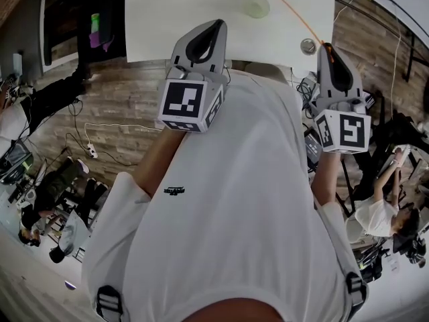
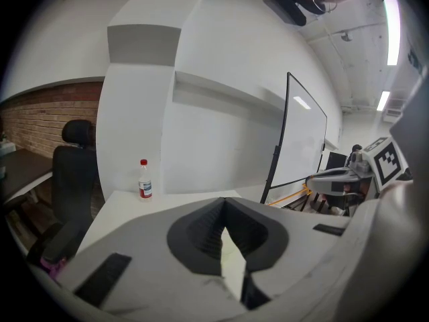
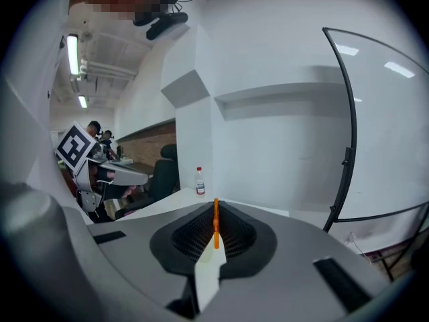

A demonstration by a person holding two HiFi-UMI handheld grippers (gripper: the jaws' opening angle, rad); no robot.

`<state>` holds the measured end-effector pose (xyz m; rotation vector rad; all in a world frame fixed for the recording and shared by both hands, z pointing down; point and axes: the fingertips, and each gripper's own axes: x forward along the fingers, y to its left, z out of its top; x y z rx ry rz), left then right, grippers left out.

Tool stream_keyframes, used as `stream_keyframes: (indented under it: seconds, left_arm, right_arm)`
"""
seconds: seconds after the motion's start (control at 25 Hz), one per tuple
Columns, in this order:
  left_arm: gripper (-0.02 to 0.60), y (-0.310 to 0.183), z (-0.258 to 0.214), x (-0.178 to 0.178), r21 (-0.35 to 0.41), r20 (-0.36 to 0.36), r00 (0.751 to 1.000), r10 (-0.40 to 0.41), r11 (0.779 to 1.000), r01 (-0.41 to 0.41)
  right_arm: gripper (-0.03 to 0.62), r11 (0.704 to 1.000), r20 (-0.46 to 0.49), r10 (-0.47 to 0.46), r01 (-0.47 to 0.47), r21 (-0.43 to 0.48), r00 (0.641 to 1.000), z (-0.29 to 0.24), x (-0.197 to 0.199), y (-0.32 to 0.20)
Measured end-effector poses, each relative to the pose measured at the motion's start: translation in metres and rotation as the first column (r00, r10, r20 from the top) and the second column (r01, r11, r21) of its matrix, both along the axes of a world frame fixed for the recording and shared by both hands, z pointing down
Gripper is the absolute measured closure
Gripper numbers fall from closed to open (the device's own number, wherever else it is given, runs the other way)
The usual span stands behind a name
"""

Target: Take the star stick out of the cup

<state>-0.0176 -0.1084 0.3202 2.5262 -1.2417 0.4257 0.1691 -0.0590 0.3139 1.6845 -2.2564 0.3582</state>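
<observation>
Head view first: we see the white counter (image 1: 201, 19) at the top, with the pale cup (image 1: 256, 7) standing on it. The right gripper (image 1: 326, 51) hangs by the counter's near right corner. The thin orange star stick (image 1: 298, 17) runs from it up and away to a free end just beside the cup, not inside it. We cannot make out the star itself. The left gripper (image 1: 214, 29) hovers over the counter's near edge, apart from the cup.

Left gripper view: its fingers (image 2: 204, 237) are together with nothing between them. A bottle (image 2: 144, 180) stands on the far side of the counter, and the right gripper shows at the right with the orange stick reaching out from it.

Right gripper view: here the fingers (image 3: 194, 237) are clamped on the star stick, which stands upright between the pads, its tip rising just past them.

We judge the lifting-out itself done, since the stick sits clear of the cup. What may remain is to carry the stick off or set it down.
</observation>
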Motion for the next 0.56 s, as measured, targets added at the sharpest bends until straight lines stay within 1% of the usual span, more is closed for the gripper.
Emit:
stream_keyframes:
  seconds: [0.36, 0.56]
  left_arm:
    - [0.574, 0.0, 0.0006, -0.0051, -0.005, 0.009, 1.0, 0.019, 1.0, -0.019]
    - [0.574, -0.0026, -0.0003, 0.0018, 0.0, 0.013, 0.999, 0.029, 1.0, -0.029]
  right_arm:
    - [0.576, 1.0, -0.006, 0.0, 0.0, 0.012, 1.0, -0.0073, -0.0071, -0.0046]
    - [0.576, 1.0, -0.005, 0.008, -0.008, 0.005, 1.0, -0.0063, -0.0011, -0.0017]
